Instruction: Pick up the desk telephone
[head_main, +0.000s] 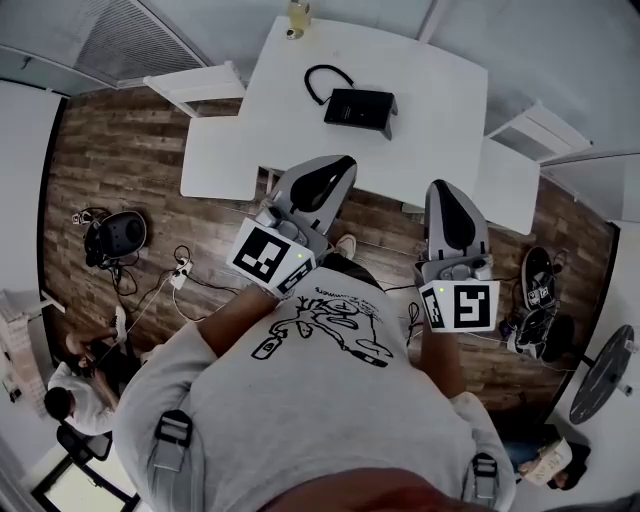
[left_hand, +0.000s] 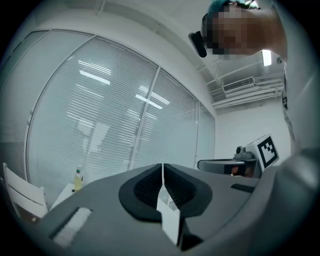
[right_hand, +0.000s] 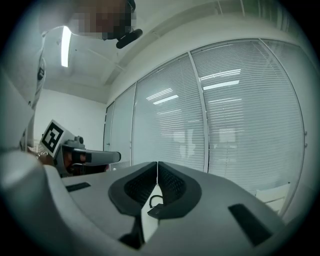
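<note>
The black desk telephone lies on the white table with its coiled cord looped to its left. My left gripper is held level short of the table's near edge, jaws shut and empty. Beside it, my right gripper is also shut and holds nothing. In the right gripper view the telephone shows small beneath the shut right gripper. In the left gripper view the left gripper is shut, with only a strip of white table behind it.
A yellow bottle stands at the table's far edge. White chairs and lower white side tables flank the table. On the wood floor are cables with a power strip, a black bag, shoes and a seated person.
</note>
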